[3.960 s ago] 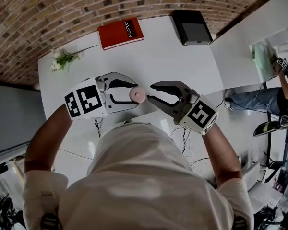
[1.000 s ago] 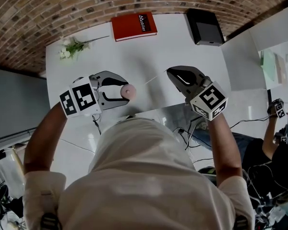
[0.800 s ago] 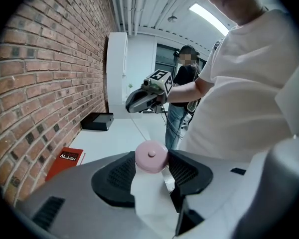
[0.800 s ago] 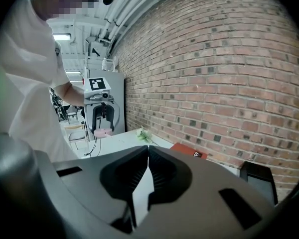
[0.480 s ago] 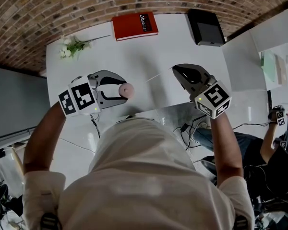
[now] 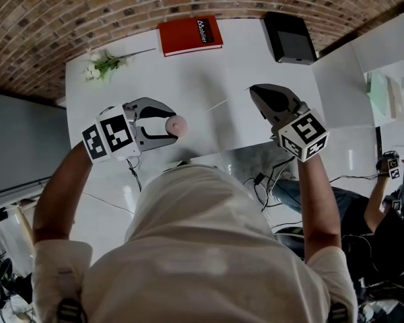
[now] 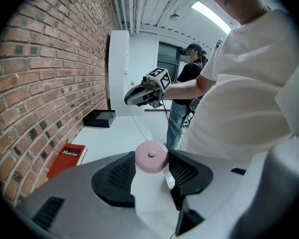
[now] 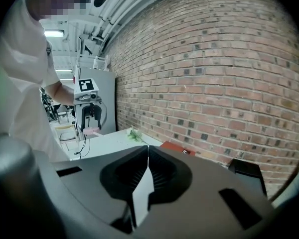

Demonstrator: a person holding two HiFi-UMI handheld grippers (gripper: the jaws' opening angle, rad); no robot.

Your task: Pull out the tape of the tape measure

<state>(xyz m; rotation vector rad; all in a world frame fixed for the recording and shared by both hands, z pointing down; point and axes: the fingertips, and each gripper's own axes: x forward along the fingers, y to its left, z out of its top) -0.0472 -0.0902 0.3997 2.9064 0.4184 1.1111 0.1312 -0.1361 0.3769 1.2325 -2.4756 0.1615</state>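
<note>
A round pink tape measure (image 6: 179,125) (image 7: 151,156) sits between the jaws of my left gripper (image 6: 172,126) (image 7: 151,164), which is shut on its sides above the white table (image 6: 188,79). Its thin white tape (image 6: 219,105) (image 7: 141,128) runs up and to the right to my right gripper (image 6: 252,88) (image 7: 127,99). In the right gripper view the right gripper (image 8: 147,148) is shut on the end of the tape (image 8: 143,188), which lies pinched flat between the pads. Far off in that view, the left gripper (image 8: 91,128) holds the pink case.
A red book (image 6: 188,36) and a black box (image 6: 291,38) lie at the table's far edge, below the brick wall. A sprig of flowers (image 6: 102,66) lies at the far left. Cables hang below the table's near edge. Another person (image 6: 390,207) stands at the right.
My right gripper has moved right and away from the left one, and the stretch of tape between them has grown longer. The left gripper has hardly moved.
</note>
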